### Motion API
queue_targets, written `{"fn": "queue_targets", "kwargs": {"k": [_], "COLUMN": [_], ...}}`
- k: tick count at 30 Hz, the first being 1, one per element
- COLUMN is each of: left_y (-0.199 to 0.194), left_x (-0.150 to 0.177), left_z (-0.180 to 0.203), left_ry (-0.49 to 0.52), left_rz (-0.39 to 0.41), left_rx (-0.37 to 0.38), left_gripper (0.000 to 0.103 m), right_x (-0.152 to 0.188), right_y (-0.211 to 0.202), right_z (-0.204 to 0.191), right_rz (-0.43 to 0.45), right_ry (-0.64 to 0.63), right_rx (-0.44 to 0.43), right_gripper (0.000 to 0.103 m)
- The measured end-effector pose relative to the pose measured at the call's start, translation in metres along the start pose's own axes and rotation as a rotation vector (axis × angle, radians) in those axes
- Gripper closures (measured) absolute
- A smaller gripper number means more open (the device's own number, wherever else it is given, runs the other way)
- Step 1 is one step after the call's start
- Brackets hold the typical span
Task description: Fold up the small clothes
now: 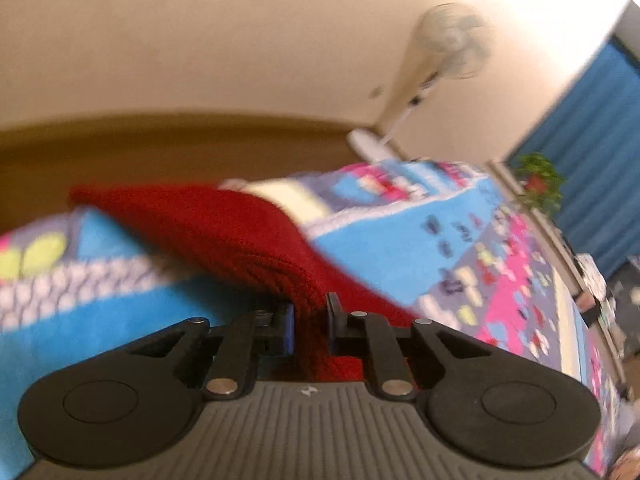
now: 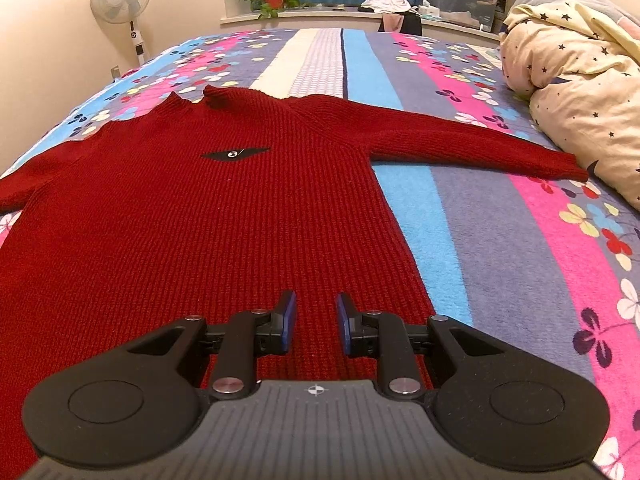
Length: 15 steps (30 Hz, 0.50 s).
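Red knit sweater [image 2: 192,208] lies flat on the striped flower bedspread [image 2: 500,248], its body spread directly ahead of my right gripper [image 2: 316,322]. The jaws there stand a little apart with nothing between them. My left gripper [image 1: 311,320] has its jaws closed on a bunched fold of the sweater [image 1: 224,232], lifted ahead of them. This view is blurred.

Honestly no readable text anywhere. The closest thing is the black diamond patch [image 2: 235,154] on the red sweater's [image 2: 200,220] chest, straight ahead of the right gripper, with a tiny round white logo I can't make out.
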<state>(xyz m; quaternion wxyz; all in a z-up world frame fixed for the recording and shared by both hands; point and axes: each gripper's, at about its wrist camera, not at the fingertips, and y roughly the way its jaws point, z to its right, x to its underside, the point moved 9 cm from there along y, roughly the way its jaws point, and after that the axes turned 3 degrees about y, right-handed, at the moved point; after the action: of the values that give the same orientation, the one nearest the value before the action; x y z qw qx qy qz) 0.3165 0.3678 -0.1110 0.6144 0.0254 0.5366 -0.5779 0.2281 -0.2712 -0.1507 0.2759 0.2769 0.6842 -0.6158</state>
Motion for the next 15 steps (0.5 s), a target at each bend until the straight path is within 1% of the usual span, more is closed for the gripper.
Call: {"fn": "queue_targets", "kwargs": {"k": [1,2,4,5,6,7,8,9,10,11,12,13,14,15], "left_y": [-0.01,-0.022,-0.054,-0.073,-0.091,-0.107,-0.121,-0.131,-0.137,-0.143,-0.149,-0.157,-0.164,-0.171], "left_x": [-0.001,-0.001,0.007,0.017,0.032,0.055,0.083,0.119,0.158,0.198,0.219,0.231,0.236,0.237], "left_z": [0.014,0.035,0.083,0.114,0.143,0.172,0.2,0.225,0.244,0.257,0.262,0.264,0.266,0.266], "left_ry": [0.04,0.101,0.249,0.344,0.428,0.515,0.601,0.699,0.803,0.924,0.991,1.038,1.061,1.059], "left_rz": [0.027,0.061,0.137,0.179,0.206,0.213,0.189,0.116,0.008,-0.102,-0.107,-0.073,-0.054,-0.068], "left_rx": [0.027,0.069,0.166,0.237,0.312,0.396,0.485,0.577,0.646,0.696,0.699,0.699,0.71,0.733], "left_gripper": [0.089,0.089,0.089,0.089,0.089,0.089,0.088,0.085,0.063,0.055,0.055,0.054,0.053,0.053], "right_x": [0.0,0.0,0.0,0.0,0.0,0.0,0.0,0.001,0.002,0.003,0.003,0.004,0.004,0.005], "right_y": [0.0,0.0,0.0,0.0,0.0,0.001,0.001,0.002,0.002,0.003,0.003,0.004,0.004,0.004], "right_z": [0.0,0.0,-0.001,-0.002,-0.002,-0.003,-0.004,-0.004,-0.005,-0.005,-0.005,-0.004,-0.003,-0.001], "right_rz": [0.0,0.0,0.001,0.001,0.001,0.0,-0.001,-0.002,-0.004,-0.007,-0.01,-0.012,-0.014,-0.016], "right_ry": [-0.002,-0.002,-0.003,-0.004,-0.005,-0.006,-0.008,-0.013,-0.018,-0.023,-0.024,-0.021,-0.016,-0.011], "right_rx": [-0.001,-0.001,-0.003,-0.004,-0.005,-0.006,-0.006,-0.006,-0.005,-0.001,0.004,0.008,0.012,0.016], "right_gripper": [0.08,0.08,0.08,0.08,0.08,0.08,0.08,0.08,0.08,0.08,0.08,0.08,0.08,0.08]}}
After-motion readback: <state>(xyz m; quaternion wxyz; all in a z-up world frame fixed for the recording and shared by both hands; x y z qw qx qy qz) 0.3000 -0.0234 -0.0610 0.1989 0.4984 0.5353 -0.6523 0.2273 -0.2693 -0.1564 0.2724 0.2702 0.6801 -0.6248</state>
